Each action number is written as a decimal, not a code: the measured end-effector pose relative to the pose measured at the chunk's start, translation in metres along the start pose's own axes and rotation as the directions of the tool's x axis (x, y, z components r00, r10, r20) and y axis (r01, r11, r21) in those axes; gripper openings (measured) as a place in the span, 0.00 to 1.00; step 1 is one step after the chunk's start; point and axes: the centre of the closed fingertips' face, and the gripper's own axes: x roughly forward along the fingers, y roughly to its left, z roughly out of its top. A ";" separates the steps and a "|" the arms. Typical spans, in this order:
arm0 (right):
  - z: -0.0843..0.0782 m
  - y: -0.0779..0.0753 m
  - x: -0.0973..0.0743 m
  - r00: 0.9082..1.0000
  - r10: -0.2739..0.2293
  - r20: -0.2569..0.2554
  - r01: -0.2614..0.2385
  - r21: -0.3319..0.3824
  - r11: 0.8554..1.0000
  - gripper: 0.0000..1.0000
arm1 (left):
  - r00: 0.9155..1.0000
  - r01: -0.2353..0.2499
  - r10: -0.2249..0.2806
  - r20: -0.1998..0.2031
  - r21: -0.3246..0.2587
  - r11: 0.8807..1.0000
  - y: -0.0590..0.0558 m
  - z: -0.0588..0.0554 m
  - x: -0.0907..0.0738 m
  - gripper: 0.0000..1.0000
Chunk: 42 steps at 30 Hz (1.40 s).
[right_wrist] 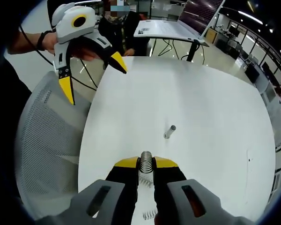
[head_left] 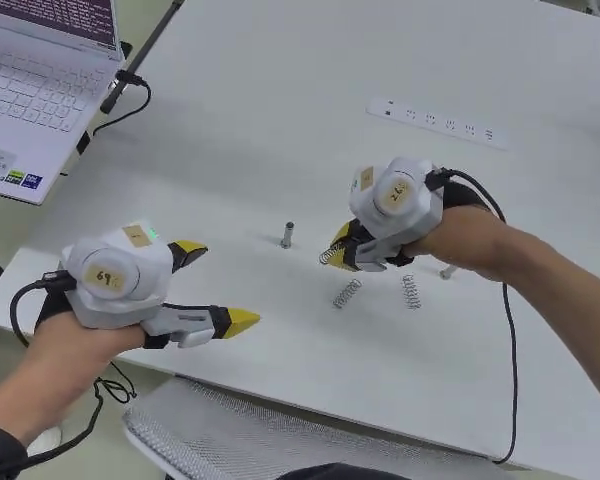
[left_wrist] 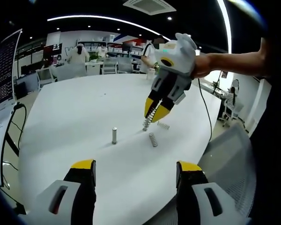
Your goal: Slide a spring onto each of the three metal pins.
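Spring [right_wrist: 146, 160] lengthwise along right tongs [right_wrist: 146, 165]

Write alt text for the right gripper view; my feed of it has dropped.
The right gripper is shut on a spring, seen end-on between its yellow tips above the white table, with a bare upright metal pin standing ahead of it. The left gripper hangs open at upper left, above a mesh chair.
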 end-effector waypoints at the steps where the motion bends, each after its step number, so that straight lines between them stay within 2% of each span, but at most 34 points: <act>1: 0.000 -0.001 0.001 1.000 0.000 -0.001 0.000 0.000 1.000 0.09 | 1.000 0.000 0.000 0.000 -0.001 1.000 0.001 0.000 0.000 0.66; 14: 0.013 -0.017 0.009 1.000 -0.007 -0.018 0.006 -0.008 1.000 0.09 | 1.000 0.010 -0.009 0.004 -0.016 1.000 0.000 -0.001 0.001 0.67; 29: 0.021 -0.029 0.020 0.999 -0.005 -0.037 0.004 -0.020 1.000 0.09 | 1.000 0.011 -0.011 0.000 -0.033 0.999 0.005 -0.009 0.002 0.67; 42: 0.033 -0.041 0.027 0.999 -0.011 -0.038 0.009 -0.034 0.999 0.09 | 1.000 0.018 -0.019 -0.005 -0.047 0.999 0.003 -0.014 0.004 0.67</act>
